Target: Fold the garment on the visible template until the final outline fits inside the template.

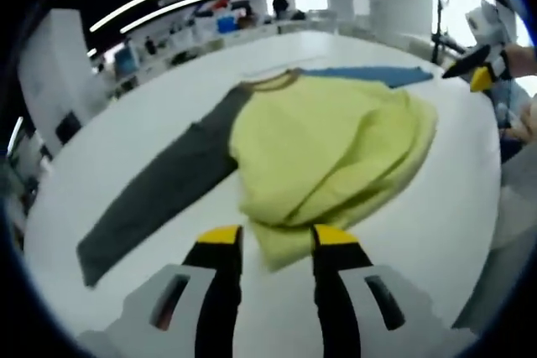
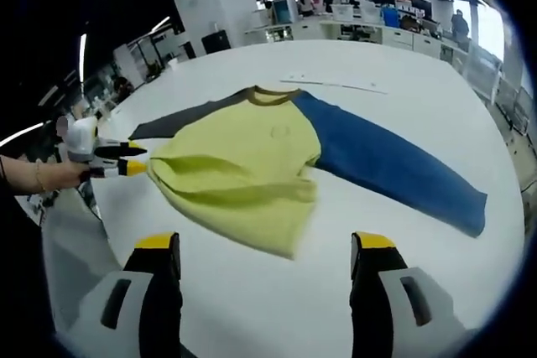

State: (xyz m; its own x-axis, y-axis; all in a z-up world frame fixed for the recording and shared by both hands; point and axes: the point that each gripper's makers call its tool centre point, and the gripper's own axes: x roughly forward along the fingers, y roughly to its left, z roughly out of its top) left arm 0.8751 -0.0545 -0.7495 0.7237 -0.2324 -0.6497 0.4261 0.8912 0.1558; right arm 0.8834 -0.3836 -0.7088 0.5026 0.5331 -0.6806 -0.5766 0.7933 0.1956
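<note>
A shirt lies on the white table (image 2: pixel 394 274). Its yellow-green body (image 1: pixel 327 144) (image 2: pixel 239 165) is doubled over in loose layers, with an olive collar (image 2: pixel 270 94) at the far side. The dark grey sleeve (image 1: pixel 155 194) and the blue sleeve (image 2: pixel 394 169) both lie spread out flat. My left gripper (image 1: pixel 278 239) (image 2: pixel 134 159) is at the body's near edge, its jaws a little apart with a strip of yellow fabric lying between them. My right gripper (image 2: pixel 266 245) (image 1: pixel 471 73) hovers wide open, and the body's near corner lies just beyond its tips.
A thin line (image 2: pixel 336 84) marks the table beyond the collar. The person's hand (image 2: pixel 54 175) holds the left gripper at the table's edge. Desks, screens and people (image 2: pixel 369 14) stand far behind the table.
</note>
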